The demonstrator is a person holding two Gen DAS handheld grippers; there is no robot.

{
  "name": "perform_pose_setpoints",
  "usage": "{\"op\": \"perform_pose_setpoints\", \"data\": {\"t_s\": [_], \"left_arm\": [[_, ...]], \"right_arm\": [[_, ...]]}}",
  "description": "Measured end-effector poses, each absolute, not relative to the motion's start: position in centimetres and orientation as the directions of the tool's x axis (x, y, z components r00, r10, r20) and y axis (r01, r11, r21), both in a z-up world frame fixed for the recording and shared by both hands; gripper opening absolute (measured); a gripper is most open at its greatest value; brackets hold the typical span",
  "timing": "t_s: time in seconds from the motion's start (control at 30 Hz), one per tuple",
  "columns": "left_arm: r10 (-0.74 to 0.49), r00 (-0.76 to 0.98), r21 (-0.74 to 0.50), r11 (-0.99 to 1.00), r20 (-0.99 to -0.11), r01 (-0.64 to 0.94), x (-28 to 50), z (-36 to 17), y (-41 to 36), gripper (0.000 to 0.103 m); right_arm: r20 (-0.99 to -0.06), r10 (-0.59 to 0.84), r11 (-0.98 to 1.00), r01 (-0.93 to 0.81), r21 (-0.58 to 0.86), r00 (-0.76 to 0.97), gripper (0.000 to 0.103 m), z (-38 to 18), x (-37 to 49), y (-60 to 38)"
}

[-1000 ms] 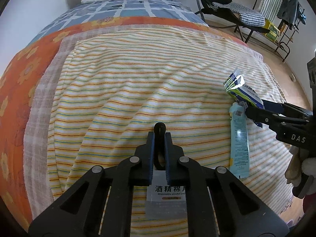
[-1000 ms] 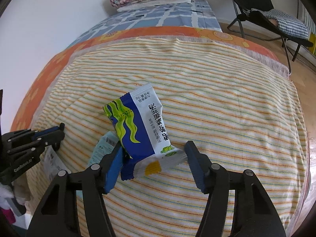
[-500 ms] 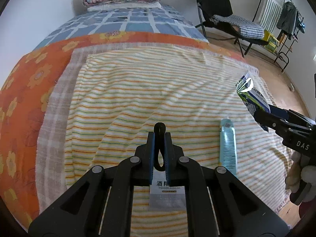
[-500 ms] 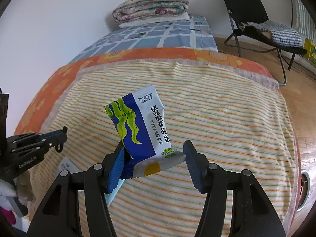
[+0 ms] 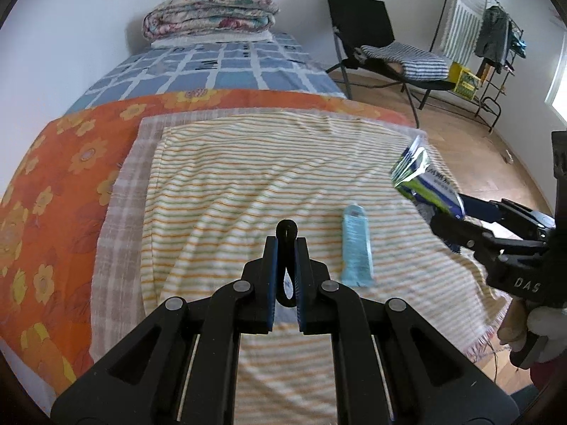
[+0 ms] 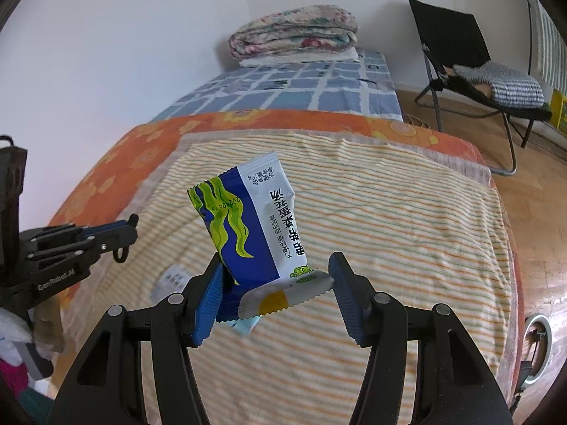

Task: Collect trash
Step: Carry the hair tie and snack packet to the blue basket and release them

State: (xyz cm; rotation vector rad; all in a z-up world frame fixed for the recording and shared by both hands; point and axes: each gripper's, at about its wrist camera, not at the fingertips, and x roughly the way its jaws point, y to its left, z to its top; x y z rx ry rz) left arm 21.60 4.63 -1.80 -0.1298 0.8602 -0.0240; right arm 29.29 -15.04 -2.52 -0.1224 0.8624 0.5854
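Two grippers: the right gripper [image 6: 276, 283] pinches the wrapper [image 6: 255, 226] loosely by one corner, so carry it level; the left gripper [image 5: 286, 248] is pressed together on a black loop [image 5: 286, 230].

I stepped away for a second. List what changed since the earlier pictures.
The right gripper lifted the snack wrapper off the striped towel. The left gripper rose too, clamped on a black loop. The blue sachet and small white packet stayed put.
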Motion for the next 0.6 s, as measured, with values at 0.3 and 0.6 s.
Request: {"op": "perform_pose_setpoints", "data": {"t_s": [0.3,0.6], "left_arm": [[-0.088,0.671,-0.113,0.994,-0.736,0.007,15.8,-0.2,2.7,0.007],[-0.098,0.659,-0.086,0.995,-0.746,0.050,10.6,-1.3,0.7,0.007]], "right_arm": [[-0.734,0.465,0.820,-0.553,0.148,0.494,0.057,-1.2,24.1,-16.4],[-0.748,0.498,0.805,-0.555,0.210,0.439,0.057,-1.7,18.6,-18.4]]}}
